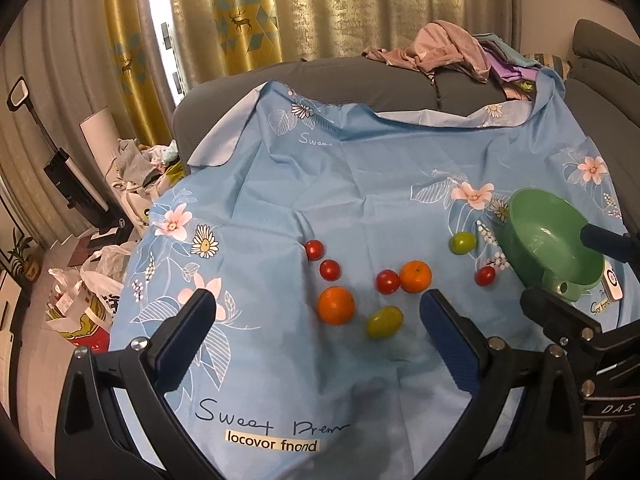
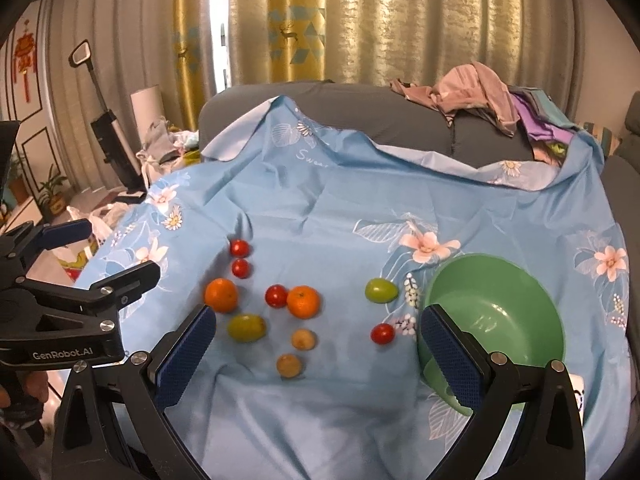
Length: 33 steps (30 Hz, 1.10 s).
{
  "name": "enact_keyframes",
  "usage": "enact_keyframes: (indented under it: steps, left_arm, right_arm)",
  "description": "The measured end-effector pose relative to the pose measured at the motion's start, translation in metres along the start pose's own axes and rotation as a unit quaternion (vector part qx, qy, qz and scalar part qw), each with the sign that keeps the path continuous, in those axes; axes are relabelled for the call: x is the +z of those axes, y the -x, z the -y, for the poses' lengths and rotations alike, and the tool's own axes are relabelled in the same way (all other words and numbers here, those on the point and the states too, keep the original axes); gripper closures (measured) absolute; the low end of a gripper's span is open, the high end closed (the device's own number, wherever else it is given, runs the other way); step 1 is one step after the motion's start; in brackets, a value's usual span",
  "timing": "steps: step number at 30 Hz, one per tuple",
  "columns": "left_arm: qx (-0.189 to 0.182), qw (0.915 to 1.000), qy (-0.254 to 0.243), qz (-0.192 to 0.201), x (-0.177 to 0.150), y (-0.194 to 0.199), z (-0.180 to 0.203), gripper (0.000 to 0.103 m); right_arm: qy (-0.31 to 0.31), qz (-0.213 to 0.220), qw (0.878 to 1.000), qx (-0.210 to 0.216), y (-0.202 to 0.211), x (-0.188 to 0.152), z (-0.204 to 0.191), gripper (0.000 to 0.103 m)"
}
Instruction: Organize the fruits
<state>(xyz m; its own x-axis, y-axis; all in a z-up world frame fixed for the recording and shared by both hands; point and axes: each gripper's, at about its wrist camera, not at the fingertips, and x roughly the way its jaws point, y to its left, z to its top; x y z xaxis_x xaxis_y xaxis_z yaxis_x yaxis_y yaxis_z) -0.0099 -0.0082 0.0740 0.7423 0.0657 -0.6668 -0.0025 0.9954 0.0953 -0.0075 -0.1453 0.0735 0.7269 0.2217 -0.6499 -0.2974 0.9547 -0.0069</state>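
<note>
Round green plastic bowl [image 2: 520, 300] held no fruit; blue floral cloth [image 1: 360, 184] read "Sweet"; left gripper [image 1: 318, 312] and right gripper [image 2: 318, 326] jaws stood released.

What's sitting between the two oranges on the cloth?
A red cherry tomato, touching the right orange and apart from the left orange; the right wrist view shows it.

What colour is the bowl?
Green. The bowl shows best in the right wrist view.

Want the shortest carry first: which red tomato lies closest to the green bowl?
The lone red tomato just left of the green bowl; the other three sit farther left.
</note>
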Motion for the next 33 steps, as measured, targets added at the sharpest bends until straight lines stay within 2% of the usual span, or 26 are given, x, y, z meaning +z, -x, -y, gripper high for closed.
enact_keyframes:
  steps: [33]
  left_arm:
    - [-0.006,1.0,0.003,0.002,-0.0021,0.0062,-0.0031,0.001]
  right_arm:
    - [0.011,-0.009,1.0,0.008,0.0037,0.0021,-0.0097,0.0]
